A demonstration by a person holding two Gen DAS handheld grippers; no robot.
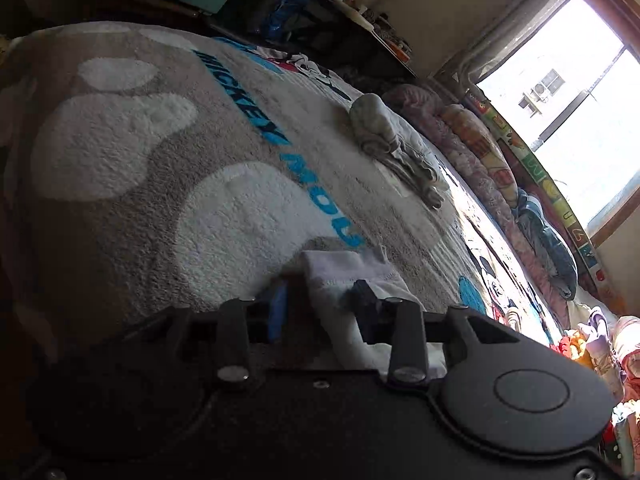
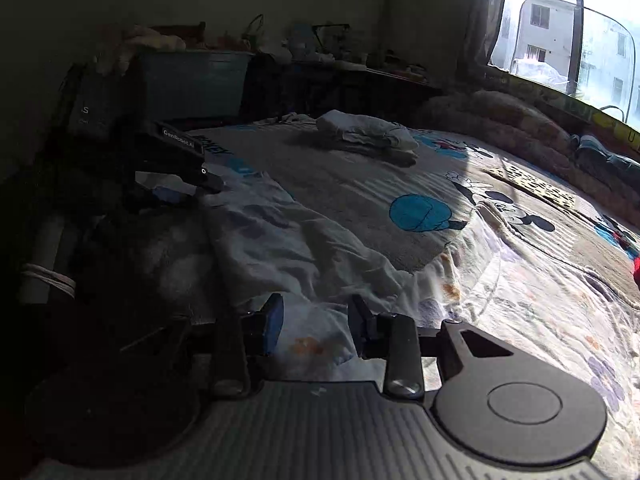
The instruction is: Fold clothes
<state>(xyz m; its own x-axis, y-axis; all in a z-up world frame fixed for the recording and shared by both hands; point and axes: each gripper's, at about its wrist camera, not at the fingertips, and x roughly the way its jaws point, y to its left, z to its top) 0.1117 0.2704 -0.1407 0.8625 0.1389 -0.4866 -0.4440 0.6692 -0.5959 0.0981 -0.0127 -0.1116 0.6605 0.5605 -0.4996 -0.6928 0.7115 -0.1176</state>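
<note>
Garment [image 2: 288,236], white w/ faint print, lies crumpled on the bed blanket [image 1: 120,152], near the blanket's front edge. Its far left corner sits btwn the fingers of the left gripper [image 1: 320,300]; in the left wrist view white cloth fills the gap btwn the blue pad [image 1: 277,312] and the black finger, jaws closed on it. In the right wrist view that same gripper [image 2: 208,184] shows at the garment's far left end, low over the blanket.

Right gripper [image 2: 316,320] is at the garment's near edge, fingers spread w/ cloth lying btwn them; can't tell if they touch it. Part of the cloth here has small orange marks.

Farther back on the blanket, well apart from the garment, a stack of folded clothes [image 2: 368,132]. Beyond that, along the blanket's window side, rolled bedding [image 1: 472,152] under the window [image 1: 580,92]. Blanket has blue lettering and cartoon mouse prints.
</note>
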